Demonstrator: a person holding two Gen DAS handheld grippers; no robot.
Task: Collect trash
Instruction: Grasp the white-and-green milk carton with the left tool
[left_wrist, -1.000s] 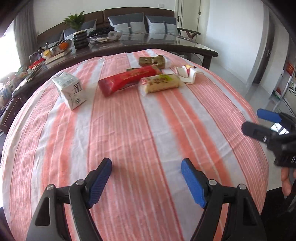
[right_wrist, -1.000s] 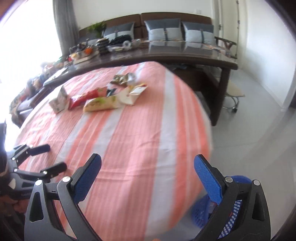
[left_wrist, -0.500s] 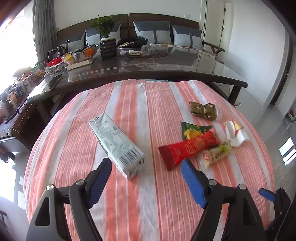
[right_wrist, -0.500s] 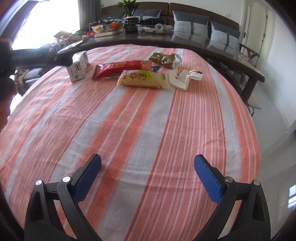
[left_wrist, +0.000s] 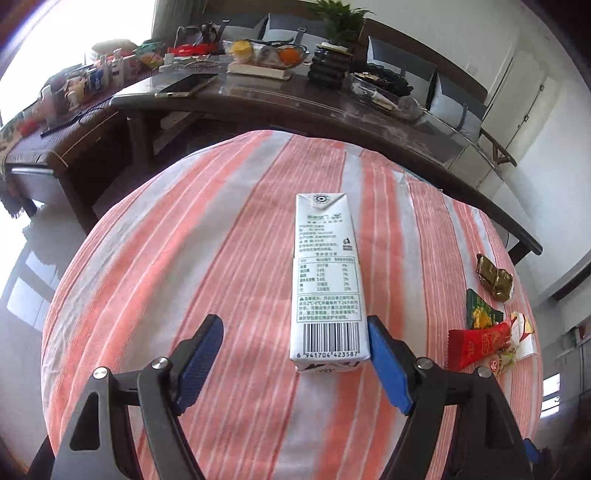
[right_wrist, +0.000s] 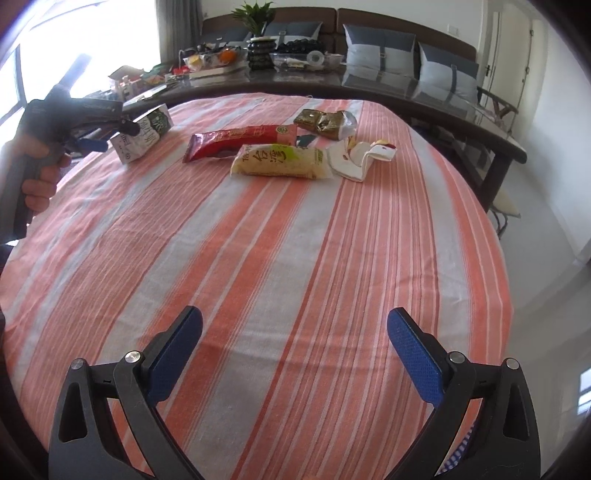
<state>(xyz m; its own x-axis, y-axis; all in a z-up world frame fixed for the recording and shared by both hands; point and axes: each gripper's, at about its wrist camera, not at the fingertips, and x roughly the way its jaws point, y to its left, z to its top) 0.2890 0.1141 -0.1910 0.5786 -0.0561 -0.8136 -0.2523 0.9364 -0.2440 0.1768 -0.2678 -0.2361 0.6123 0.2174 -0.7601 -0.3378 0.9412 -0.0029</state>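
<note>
Your left gripper (left_wrist: 293, 345) is lined up on the milk carton (left_wrist: 327, 275), which lies flat on the striped tablecloth (left_wrist: 221, 258) toward the table's left edge, barcode end facing you. The jaws stand spread and pinch nothing; the right pad looks just beside the carton's side, while the left pad is clear of it. That makes sense: you are coming in along the carton's length so the pads can close across its narrow width.

Your right gripper (right_wrist: 295, 350) hangs spread and empty over the bare near edge, out of the way and free for the next piece.

The other trash waits in a cluster toward the far edge: the red wrapper (right_wrist: 242, 142), the yellow snack bag (right_wrist: 280, 162), the brown packet (right_wrist: 319, 121) and the crumpled white wrapper (right_wrist: 364, 157). To me, the carton looks like the first pick, since it lies apart from the rest.
</note>
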